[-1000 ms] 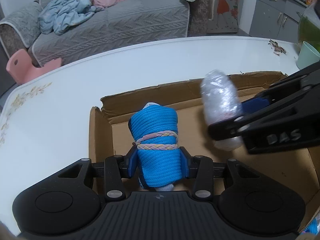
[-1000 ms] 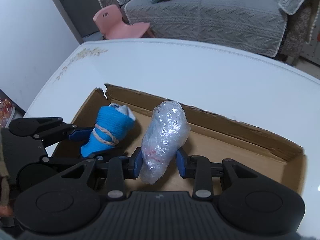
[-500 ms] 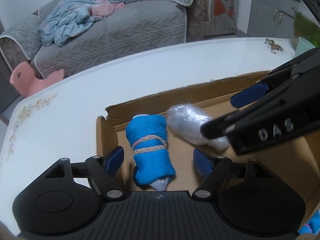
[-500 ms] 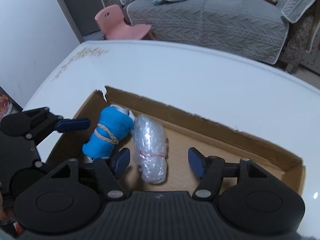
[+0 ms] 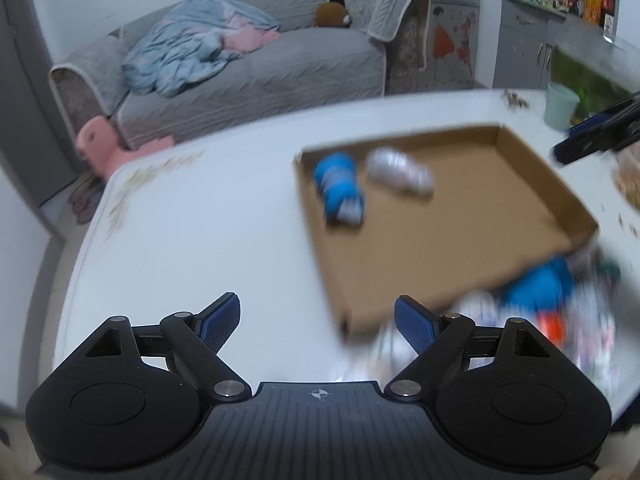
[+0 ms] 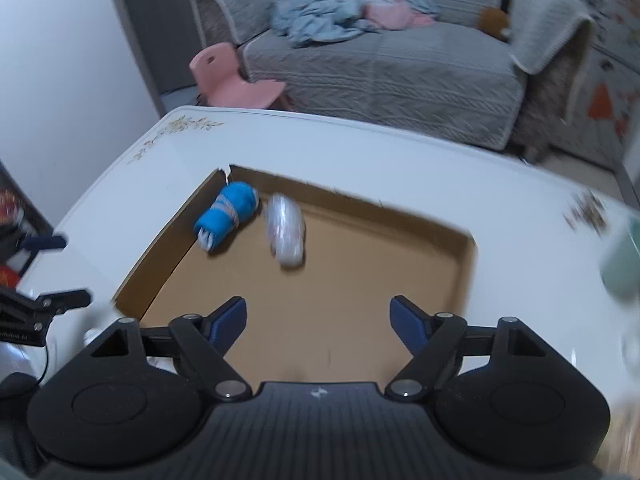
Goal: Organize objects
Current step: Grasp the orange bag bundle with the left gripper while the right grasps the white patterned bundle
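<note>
The cardboard tray (image 6: 460, 264) sits on the white table (image 6: 360, 152), filling the middle of the right wrist view. Two items lie in its upper left corner: a blue rolled cloth (image 6: 226, 220) bound with a braided band, and just beside it, to the right, a clear plastic-wrapped bundle (image 6: 285, 232). Whether the two touch cannot be told through the blur.

Left hand-held gripper (image 5: 318, 320): jaws opening, nothing between them, bare table beneath. Right hand-held gripper (image 6: 318, 322): jaws opening, nothing between them, over the tray floor.

Handling, as a judgement: the cloth roll looks soft and light; grip across its middle, at the band, so it stays rolled. The wrapped bundle looks light and slippery, and the film may crumple; grip across its narrow width with moderate pressure.

Surroundings: in the left wrist view, a blurred heap of further items (image 5: 552, 300), blue and clear-wrapped, lies at the lower right, against the tray's near wall. A pale green cup (image 5: 560, 106) stands at the upper right, well apart. The tray walls are low but could catch a carried item.
</note>
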Available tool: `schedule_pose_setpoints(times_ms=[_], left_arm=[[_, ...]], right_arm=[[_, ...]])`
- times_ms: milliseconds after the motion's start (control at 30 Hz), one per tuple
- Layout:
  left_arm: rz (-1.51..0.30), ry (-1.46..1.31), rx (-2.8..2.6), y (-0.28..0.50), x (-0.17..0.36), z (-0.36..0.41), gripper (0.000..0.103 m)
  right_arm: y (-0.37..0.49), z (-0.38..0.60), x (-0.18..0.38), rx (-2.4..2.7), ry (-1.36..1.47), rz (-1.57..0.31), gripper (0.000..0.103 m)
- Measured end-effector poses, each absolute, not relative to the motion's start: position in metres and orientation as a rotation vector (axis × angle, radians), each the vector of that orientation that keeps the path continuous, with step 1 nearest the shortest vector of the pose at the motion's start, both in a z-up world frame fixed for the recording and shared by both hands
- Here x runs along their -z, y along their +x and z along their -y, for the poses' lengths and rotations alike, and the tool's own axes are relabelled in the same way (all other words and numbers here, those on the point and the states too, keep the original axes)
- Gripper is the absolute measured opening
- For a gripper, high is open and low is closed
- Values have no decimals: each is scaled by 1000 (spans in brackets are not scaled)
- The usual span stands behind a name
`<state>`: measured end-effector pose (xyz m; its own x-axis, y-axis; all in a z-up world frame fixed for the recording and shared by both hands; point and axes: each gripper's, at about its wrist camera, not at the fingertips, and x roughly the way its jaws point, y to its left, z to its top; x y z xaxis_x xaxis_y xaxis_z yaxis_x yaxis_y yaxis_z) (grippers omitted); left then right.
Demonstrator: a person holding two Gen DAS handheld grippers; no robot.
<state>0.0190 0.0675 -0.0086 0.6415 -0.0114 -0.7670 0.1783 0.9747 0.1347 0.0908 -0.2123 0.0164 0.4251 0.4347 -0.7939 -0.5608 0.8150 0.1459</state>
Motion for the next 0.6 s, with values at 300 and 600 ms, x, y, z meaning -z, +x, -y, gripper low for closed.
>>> schedule_pose_setpoints(times_ms=[300, 600], left_arm=[[-921, 223, 147, -54, 49, -69, 88], [-955, 177, 169, -53, 70, -74, 87]], right_arm=[[7, 234, 21, -528, -151, -1037, 78], [-10, 253, 46, -425, -110, -1139, 77]])
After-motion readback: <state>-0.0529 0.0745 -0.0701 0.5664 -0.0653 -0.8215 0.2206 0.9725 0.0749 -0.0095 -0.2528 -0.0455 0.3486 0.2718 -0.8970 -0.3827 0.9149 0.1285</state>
